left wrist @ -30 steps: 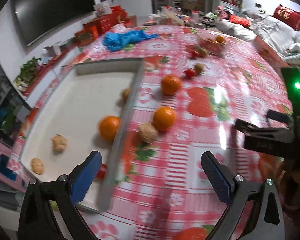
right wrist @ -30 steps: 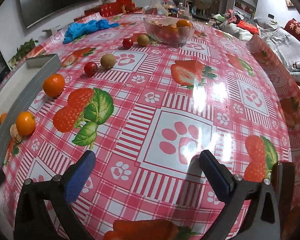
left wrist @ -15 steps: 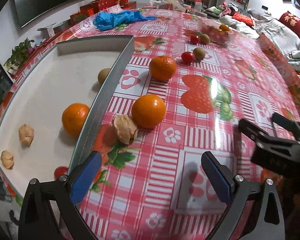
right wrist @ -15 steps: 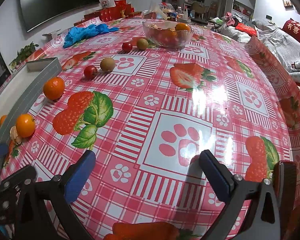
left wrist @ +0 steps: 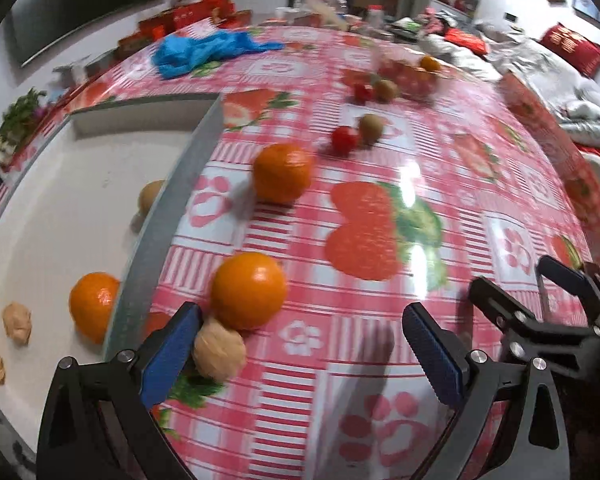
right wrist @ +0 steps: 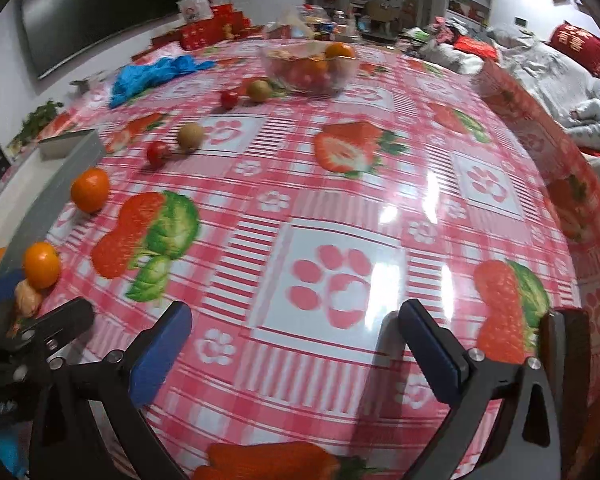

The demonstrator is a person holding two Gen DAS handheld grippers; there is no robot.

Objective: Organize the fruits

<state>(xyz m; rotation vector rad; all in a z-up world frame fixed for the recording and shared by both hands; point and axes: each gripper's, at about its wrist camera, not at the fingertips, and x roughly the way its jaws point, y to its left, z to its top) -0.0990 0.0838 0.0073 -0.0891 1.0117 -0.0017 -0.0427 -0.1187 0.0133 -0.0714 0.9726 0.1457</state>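
Left wrist view: we look along the left gripper (left wrist: 300,344), low over a red checked tablecloth (left wrist: 380,320).
Left fingers: spread wide, holding nothing; the left blue pad (left wrist: 168,354) sits just beside a walnut (left wrist: 219,354).
Nearest fruit: an orange (left wrist: 249,290) touches the walnut, between the fingers and nearer the left one.
Tray: a white tray (left wrist: 60,216) lies at left; inside it we see another orange (left wrist: 94,310) by the wall, pale walnuts and a brownish fruit.
Farther fruit: a second loose orange (left wrist: 282,172), then a cherry tomato (left wrist: 345,140) beside a kiwi (left wrist: 371,128).
Right wrist view: the right gripper (right wrist: 296,350) hovers over a paw print on the cloth.
Right fingers: wide apart, empty.
Bowl: we see a glass bowl (right wrist: 308,66) of fruit at the far end, with a kiwi and tomato near it.
Left edge: the same oranges and walnut, with part of the other gripper.
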